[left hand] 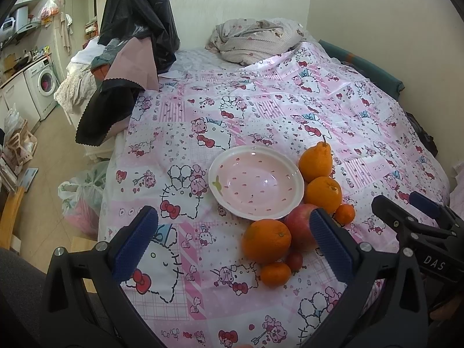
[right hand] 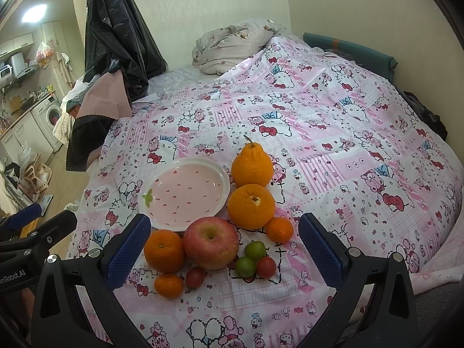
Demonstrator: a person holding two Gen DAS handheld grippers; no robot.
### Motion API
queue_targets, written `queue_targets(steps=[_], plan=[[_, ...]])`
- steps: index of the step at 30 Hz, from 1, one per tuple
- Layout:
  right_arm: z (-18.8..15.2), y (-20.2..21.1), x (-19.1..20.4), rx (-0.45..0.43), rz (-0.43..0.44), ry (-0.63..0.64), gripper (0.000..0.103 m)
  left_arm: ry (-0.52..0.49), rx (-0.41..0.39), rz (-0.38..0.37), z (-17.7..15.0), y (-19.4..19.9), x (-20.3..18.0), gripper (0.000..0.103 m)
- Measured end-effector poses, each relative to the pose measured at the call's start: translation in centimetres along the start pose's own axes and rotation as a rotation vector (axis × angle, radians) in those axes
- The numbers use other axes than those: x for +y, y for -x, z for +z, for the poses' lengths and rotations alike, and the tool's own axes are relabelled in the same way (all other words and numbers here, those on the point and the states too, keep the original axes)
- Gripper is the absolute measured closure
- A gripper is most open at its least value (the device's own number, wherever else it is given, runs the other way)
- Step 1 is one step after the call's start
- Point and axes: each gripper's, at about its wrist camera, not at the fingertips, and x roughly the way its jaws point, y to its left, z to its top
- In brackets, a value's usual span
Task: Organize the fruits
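Note:
A pink strawberry-print bowl sits empty on the pink cartoon-print sheet. Beside it lie a necked orange citrus, a round orange, a red apple, another orange, two small mandarins, two green plums and two small red fruits. My left gripper is open and empty, near the fruit pile's left. My right gripper is open and empty, its fingers either side of the pile.
A crumpled blanket lies at the bed's far end by the wall. Black plastic and cloth hang at the far left corner. The bed's left edge drops to a floor with bags. The other gripper shows at the right in the left wrist view.

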Motion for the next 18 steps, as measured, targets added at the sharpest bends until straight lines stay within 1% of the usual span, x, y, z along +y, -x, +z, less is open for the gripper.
queue_targets(steps=[18], plan=[[-0.24,-0.21,-0.09,0.005,0.001,-0.003,0.000,-0.002,0.009,-0.002,-0.22,-0.33,-0.19,0.000]])
